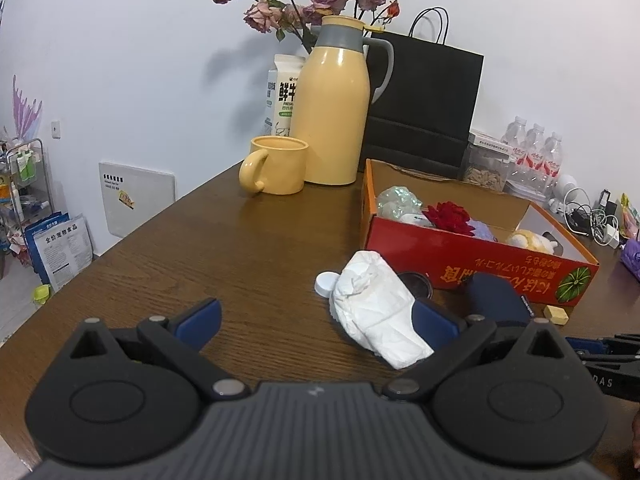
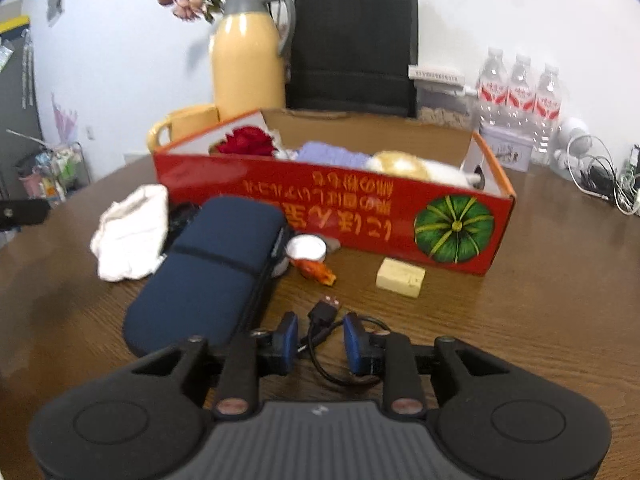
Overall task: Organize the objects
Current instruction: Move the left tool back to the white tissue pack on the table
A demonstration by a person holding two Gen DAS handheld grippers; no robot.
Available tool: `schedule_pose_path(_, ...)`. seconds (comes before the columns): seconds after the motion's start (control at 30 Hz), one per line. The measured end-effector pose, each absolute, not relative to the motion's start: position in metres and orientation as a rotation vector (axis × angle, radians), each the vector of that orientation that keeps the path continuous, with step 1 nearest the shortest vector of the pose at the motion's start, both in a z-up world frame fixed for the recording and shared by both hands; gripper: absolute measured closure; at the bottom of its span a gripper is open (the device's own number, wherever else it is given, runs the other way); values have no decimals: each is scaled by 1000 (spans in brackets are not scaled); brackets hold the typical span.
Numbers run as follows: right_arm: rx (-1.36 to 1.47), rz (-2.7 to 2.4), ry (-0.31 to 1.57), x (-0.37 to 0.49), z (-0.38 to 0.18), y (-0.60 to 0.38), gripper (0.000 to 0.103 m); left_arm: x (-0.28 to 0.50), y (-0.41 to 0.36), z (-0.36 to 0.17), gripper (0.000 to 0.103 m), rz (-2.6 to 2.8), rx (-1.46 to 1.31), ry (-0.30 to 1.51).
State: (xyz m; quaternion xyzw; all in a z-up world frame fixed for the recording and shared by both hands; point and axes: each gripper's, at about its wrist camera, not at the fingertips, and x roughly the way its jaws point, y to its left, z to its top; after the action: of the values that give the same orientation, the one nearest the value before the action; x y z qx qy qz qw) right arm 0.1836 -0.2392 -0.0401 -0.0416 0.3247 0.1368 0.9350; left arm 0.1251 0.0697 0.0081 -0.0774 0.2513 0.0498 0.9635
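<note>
Black cable (image 2: 320, 322) lies between my right gripper (image 2: 320, 338) fingers, half-spread, nothing pinched: light, floppy; I'd pinch the stiff plug. Left gripper (image 1: 316, 316) gapes wide by the soft tissue (image 1: 376, 304).

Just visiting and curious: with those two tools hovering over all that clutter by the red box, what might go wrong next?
Possible trouble:
1. The right tool straddles a coiled black cable; closing might catch only a loop, leaving the rest dangling.
2. The left tool is wide open beside the crumpled white tissue, which is soft and could slip out or nudge the white cap next to it.
3. The red box already looks full, so additions may spill.
</note>
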Motion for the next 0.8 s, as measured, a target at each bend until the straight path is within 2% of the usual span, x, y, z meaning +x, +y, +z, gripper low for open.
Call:
schedule_pose_path(0.03, -85, 272, 664, 185, -40, -239, 72, 126, 70, 7, 0, 101, -158, 511)
schedule_pose_path(0.17, -80, 278, 667, 189, -41, -239, 72, 128, 70, 5, 0, 98, -162, 516)
schedule_pose_path(0.2, -85, 281, 666, 190, -42, -239, 74, 129, 70, 4, 0, 96, -161, 518)
schedule_pose_path(0.27, -97, 290, 662, 191, -42, -239, 86, 130, 69, 3, 0, 94, -160, 521)
schedule_pose_path(0.33, -107, 288, 659, 193, -41, -241, 91, 131, 69, 2, 0, 94, -159, 526)
schedule_pose_path(0.8, -125, 302, 627, 194, -43, -244, 92, 171, 53, -13, 0, 104, -181, 604)
